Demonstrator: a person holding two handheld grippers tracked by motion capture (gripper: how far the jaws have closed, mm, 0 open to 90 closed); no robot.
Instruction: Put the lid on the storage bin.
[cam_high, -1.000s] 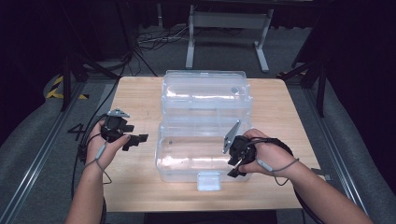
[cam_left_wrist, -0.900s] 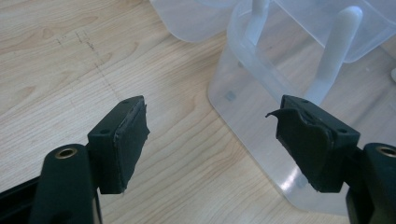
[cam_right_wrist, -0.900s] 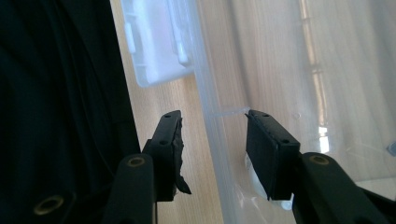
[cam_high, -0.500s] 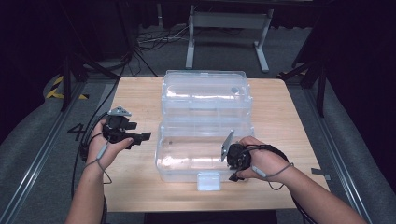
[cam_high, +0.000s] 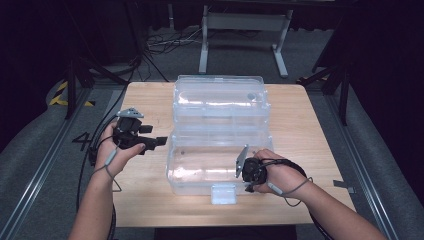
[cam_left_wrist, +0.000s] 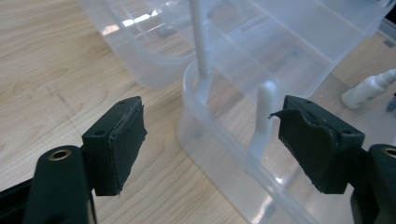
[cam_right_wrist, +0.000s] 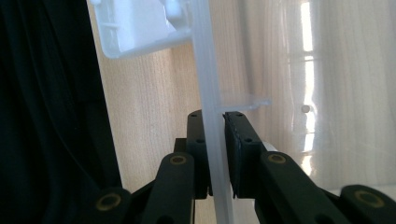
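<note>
Clamping the front rim of the clear plastic box (cam_high: 200, 172), the right gripper (cam_high: 248, 172) has just been closing its jaws, and its pads now press the thin wall between them. The box sits mid-table (cam_high: 310, 130), lid thrown back. The left gripper (cam_left_wrist: 210, 144) hovers wide open at the box's left corner, a white object inside blurred by plastic.

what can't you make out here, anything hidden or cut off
- High view: the right gripper tips, hidden behind its own body and the hand.
- Right gripper view: which part of the clear plastic storage box edge is pinched; the frame crops it.
- Left gripper view: the small white bottle inside the box, cut off by the right edge.
</note>
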